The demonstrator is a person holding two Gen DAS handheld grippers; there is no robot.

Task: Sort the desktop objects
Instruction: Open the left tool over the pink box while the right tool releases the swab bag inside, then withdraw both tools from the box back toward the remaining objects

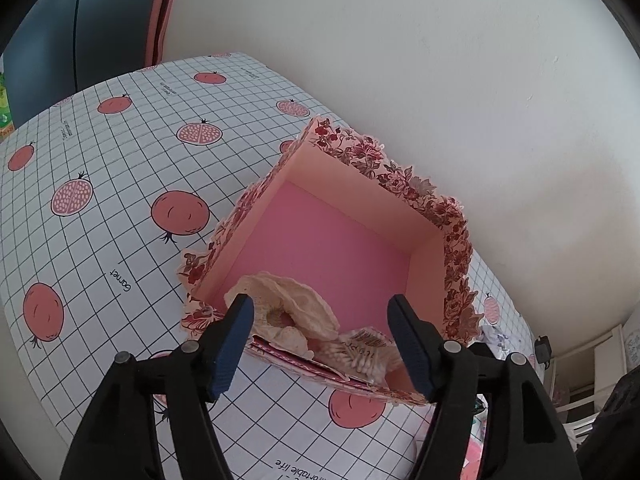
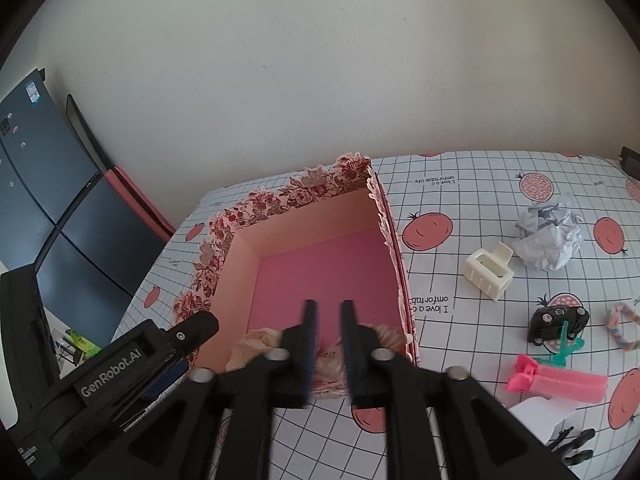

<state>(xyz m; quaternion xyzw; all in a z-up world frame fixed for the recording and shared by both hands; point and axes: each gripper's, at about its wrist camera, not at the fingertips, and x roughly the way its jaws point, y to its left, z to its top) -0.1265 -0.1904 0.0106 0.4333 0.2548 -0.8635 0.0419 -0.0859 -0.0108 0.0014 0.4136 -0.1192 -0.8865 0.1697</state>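
Observation:
A pink floral box [image 1: 400, 220] [image 2: 240, 276] stands open on the pomegranate-print tablecloth. Inside at its near side lie a cream scallop shell [image 1: 288, 312] [image 2: 256, 342] and a pack of cotton swabs [image 1: 360, 354]. My left gripper [image 1: 320, 320] is open and empty just above the box's near rim, over the shell. My right gripper [image 2: 328, 308] hovers over the box's near side with its fingers close together and a small gap between them, holding nothing. The left gripper's body [image 2: 132, 360] shows at the left of the right wrist view.
To the right of the box lie a cream hair claw [image 2: 490, 272], a crumpled paper ball [image 2: 548, 236], a black toy car [image 2: 558, 322], a pink hair roller [image 2: 560, 382], a green clip [image 2: 564, 346], a braided cord [image 2: 622, 328]. A wall is behind; a dark fridge [image 2: 52, 208] stands left.

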